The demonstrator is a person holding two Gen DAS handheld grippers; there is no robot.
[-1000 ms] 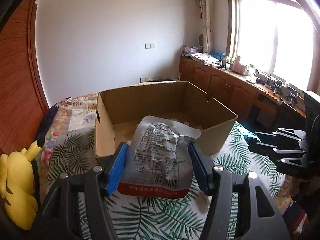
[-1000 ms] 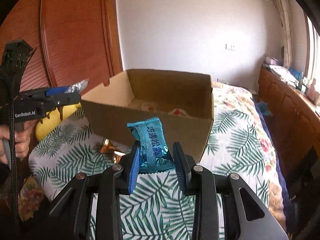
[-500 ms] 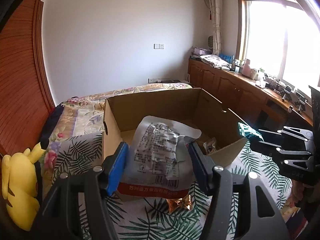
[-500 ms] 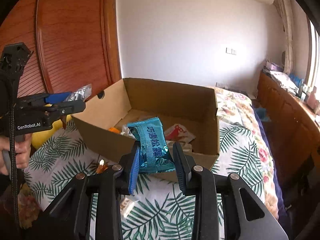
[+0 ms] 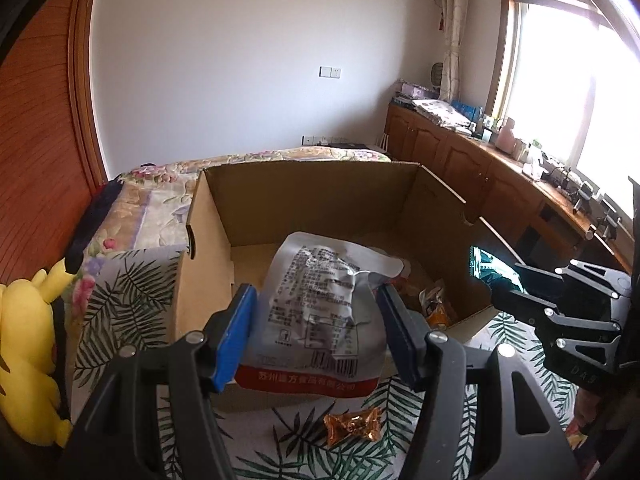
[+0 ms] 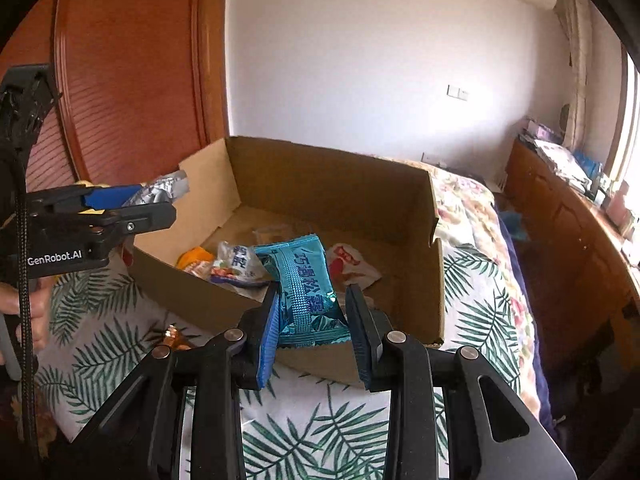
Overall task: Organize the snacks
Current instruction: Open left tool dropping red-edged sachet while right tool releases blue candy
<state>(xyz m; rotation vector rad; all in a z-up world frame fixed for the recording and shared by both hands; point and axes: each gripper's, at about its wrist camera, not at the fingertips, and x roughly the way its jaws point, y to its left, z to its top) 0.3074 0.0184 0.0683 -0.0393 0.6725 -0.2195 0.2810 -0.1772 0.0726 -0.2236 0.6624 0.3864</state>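
While both views look down over the near wall of an open cardboard box standing on a bed with a palm-leaf cover, each tool carries a snack. In the left wrist view the left tool sits at lower centre, its blue pads clamped on the sides of a crumpled silver pouch with a red bottom strip, which hangs over the box's near edge. In the right wrist view the right tool, also at lower centre, is closed narrow on a teal snack packet held upright above the box's near wall. On the box floor behind it lie an orange packet, a white and purple packet and a white packet with red print. A gold-wrapped candy lies on the bed cover just outside the box, at the bottom of the left wrist view. A yellow plush toy rests at that view's left edge.
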